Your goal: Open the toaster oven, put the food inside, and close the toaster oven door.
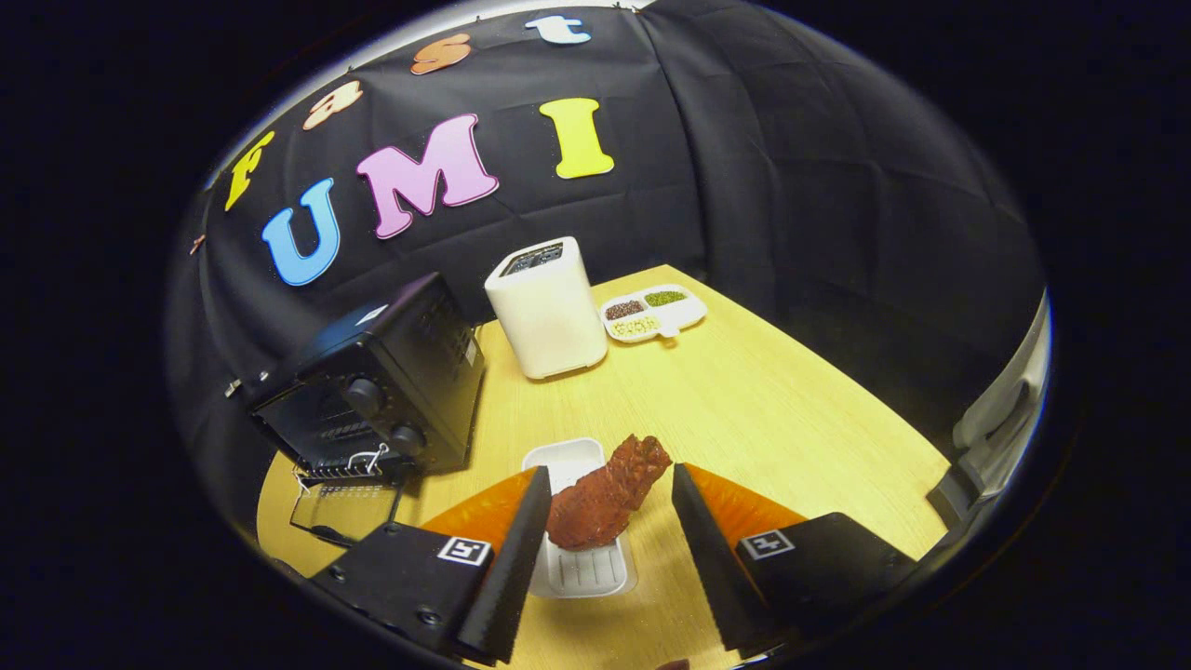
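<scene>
Between the two fingers of the gripper (605,530) lies the food (607,495), a reddish-brown, rough-skinned piece shaped like a drumstick, resting at a slant on a small white tray (579,558) on the bench (744,409). The fingers stand spread, one to each side of the food; the left one looks close to or just touching its thick end, the other stands clear, so nothing is gripped yet. The step in hand appears to be the pick-up, and it would go best if the fingers closed squarely across the thick lower part, low enough to catch the bulk yet clear of the tray's rim, so the tray is not dragged along. The gripper points forward and downward over the bench, tilted so that the food sits nearer the left finger; shifting a touch left before closing would centre it. Beyond and to the left stands the black toaster oven (372,391), its door (340,502) already dropped open toward the bench edge, leaving a free way in. Farther back stand a white box-shaped appliance (547,312) and a divided dish of grains (651,314).
</scene>
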The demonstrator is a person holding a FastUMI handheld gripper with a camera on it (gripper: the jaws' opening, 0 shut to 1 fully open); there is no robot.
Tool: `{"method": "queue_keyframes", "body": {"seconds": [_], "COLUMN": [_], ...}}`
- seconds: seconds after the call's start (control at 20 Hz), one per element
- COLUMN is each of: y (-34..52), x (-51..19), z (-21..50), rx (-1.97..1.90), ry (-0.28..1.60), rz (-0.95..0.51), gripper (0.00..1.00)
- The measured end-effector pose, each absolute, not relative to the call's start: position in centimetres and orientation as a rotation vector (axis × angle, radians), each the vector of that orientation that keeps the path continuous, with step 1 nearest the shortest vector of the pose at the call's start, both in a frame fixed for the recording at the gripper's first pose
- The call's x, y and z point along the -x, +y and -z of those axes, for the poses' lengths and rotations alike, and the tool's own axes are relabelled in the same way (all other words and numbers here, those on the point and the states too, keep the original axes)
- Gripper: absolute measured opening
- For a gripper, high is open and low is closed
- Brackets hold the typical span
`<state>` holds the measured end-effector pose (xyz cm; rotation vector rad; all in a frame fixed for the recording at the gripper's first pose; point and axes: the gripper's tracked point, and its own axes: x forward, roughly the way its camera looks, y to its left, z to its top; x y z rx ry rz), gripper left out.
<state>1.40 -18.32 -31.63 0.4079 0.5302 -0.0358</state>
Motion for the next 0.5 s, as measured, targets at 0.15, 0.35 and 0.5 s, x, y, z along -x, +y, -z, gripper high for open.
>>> {"method": "queue_keyframes", "body": {"seconds": [0.15,0.35,0.5], "y": [-17.5,-17.4,-17.2], "x": [-2.6,-3.6,-4.1], "z": [33.3,34.5,34.4], "rx": [-0.471,-0.553,-0.664], "ry": [0.566,0.609,0.644], "rz": [-0.003,-0.036,-0.104], "gripper": [0.71,0.47,0.3]}}
